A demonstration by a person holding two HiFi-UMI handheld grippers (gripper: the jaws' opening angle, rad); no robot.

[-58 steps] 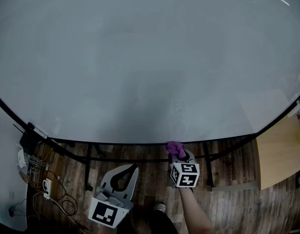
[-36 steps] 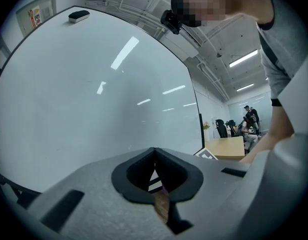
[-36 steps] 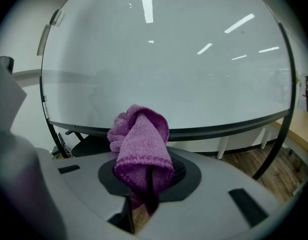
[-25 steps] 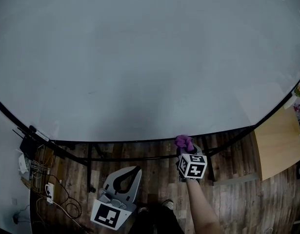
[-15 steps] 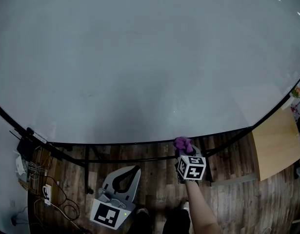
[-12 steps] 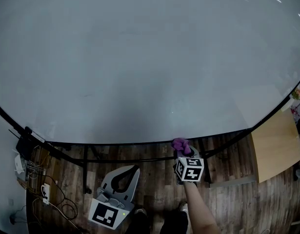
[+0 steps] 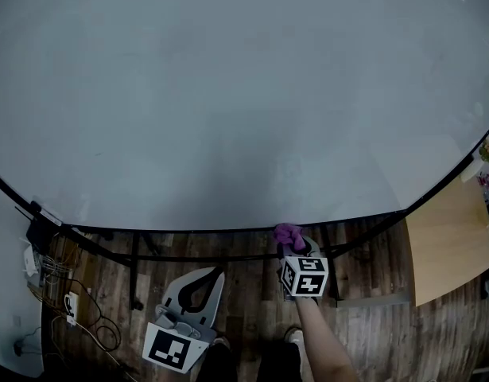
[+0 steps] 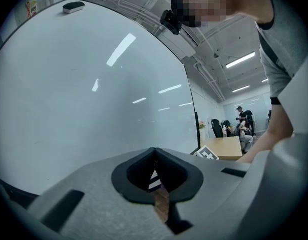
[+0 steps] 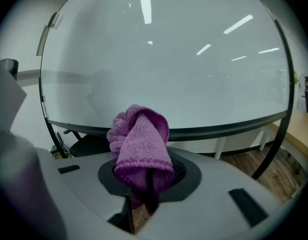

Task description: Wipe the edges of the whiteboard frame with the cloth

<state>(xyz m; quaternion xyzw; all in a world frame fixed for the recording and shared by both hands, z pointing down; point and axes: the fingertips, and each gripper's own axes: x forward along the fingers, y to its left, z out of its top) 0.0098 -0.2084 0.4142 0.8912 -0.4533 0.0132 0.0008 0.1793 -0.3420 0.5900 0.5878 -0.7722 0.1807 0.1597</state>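
My right claw [image 7: 294, 247] clamps the bunched cloth [image 7: 289, 234] by the whiteboard frame [image 7: 188, 231], my left claw [image 7: 199, 287] is closed and empty; I judge drag could pull the cloth free.

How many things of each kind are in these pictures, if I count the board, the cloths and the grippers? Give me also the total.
whiteboard: 1
purple cloth: 1
grippers: 2, the left gripper and the right gripper
total: 4
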